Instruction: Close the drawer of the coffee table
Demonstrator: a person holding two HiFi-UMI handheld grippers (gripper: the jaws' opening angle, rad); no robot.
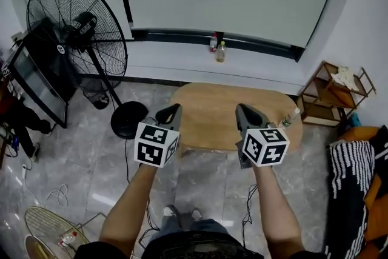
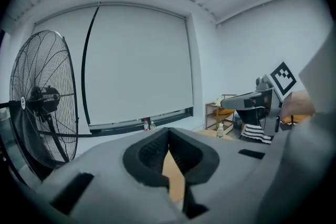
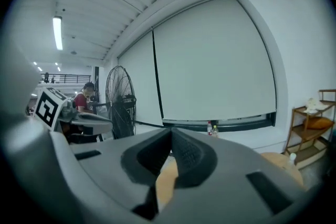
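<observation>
The coffee table (image 1: 212,121) is a low oval with a light wood top, on the floor straight ahead of me. No drawer front shows in any view. Both grippers are held up in the air over the table's near edge, apart from it and pointing toward the far wall. My left gripper (image 1: 176,108) is shut with nothing between its pads; its tips meet in the left gripper view (image 2: 168,131). My right gripper (image 1: 241,108) is also shut and empty, tips together (image 3: 171,131). A clear bottle (image 1: 290,118) stands at the table's right end.
A large black pedestal fan (image 1: 76,27) stands at the left, its round base (image 1: 128,119) near the table. A wooden shelf (image 1: 333,94) is at the right, striped fabric (image 1: 348,179) below it. Two bottles (image 1: 217,48) sit on the sill. A loose fan grille (image 1: 48,230) and cables lie on the floor.
</observation>
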